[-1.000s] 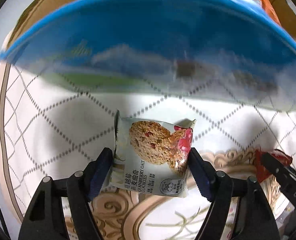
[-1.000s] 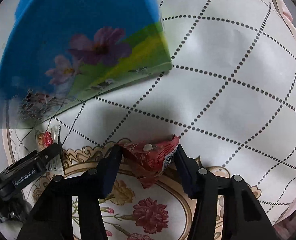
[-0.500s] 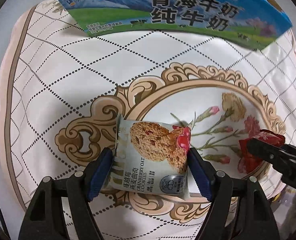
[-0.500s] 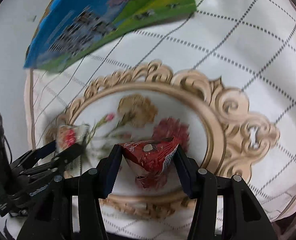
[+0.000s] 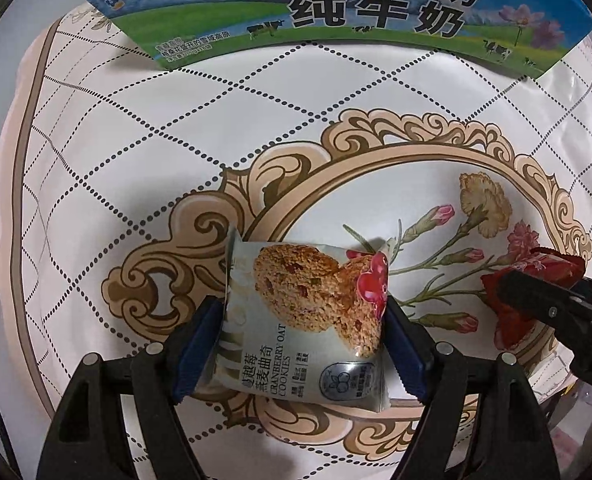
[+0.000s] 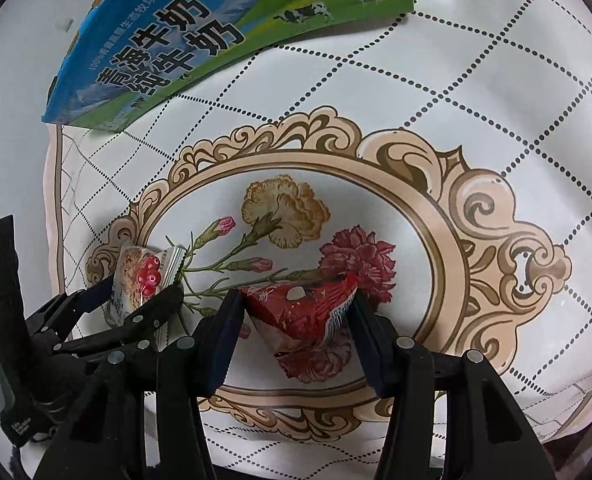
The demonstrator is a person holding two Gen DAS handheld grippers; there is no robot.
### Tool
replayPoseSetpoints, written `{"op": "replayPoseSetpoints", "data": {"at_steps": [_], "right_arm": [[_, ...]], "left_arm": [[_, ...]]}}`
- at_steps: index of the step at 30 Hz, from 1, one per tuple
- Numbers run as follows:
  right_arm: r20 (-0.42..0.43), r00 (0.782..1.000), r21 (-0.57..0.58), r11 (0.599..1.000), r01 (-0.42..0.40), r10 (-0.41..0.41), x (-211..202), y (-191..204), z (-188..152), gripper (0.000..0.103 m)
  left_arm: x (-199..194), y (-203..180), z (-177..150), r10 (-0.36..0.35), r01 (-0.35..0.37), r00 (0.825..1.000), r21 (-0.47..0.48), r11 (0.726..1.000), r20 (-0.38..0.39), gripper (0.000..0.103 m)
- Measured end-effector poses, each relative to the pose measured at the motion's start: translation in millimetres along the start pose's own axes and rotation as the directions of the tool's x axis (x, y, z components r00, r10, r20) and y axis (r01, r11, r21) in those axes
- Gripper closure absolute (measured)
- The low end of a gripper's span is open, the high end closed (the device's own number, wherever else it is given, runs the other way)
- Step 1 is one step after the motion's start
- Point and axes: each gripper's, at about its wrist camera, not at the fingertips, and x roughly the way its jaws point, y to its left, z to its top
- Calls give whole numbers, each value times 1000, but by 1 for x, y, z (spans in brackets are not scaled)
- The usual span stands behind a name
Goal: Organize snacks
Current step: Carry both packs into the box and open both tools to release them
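The cloth [image 5: 144,152], white with a dotted diamond grid and an ornate beige oval frame around printed carnations, covers nearly the whole surface in both views, and past its pink border only a pale plain table edge shows, so little can be said about the room. At the far end of the cloth stands the box [image 5: 336,12], a blue and green milk carton with large Chinese characters; orange and red shapes seem to show at its top edge, so it is probably the place where the snacks are collected. The left gripper [image 5: 306,332] holds the cookie pack [image 5: 308,312] by its two side edges, fingers closed only to the width of the pack, printed face up and above the frame's lower left. The right gripper [image 6: 296,316] pinches the red snack [image 6: 304,312], a small crumpled wrapper, in the same way, above the printed flowers. Both snacks appear lifted off the cloth and well apart from the box, which suggests they are being carried toward it.
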Motion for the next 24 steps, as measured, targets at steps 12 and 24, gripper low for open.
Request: {"op": "replayPoseSetpoints", "data": {"at_steps": [12,24], "right_arm": [[-13,999,-13,999,31,-31,7,4,5,47],[22,998,-41,998,51,-50,6,10,2,49]], "left_arm": [[15,-3,12,6,-5,1000,7,1000,-13,25],[3,-5,13,-28,28,1000,-4,1000,3,31]]}}
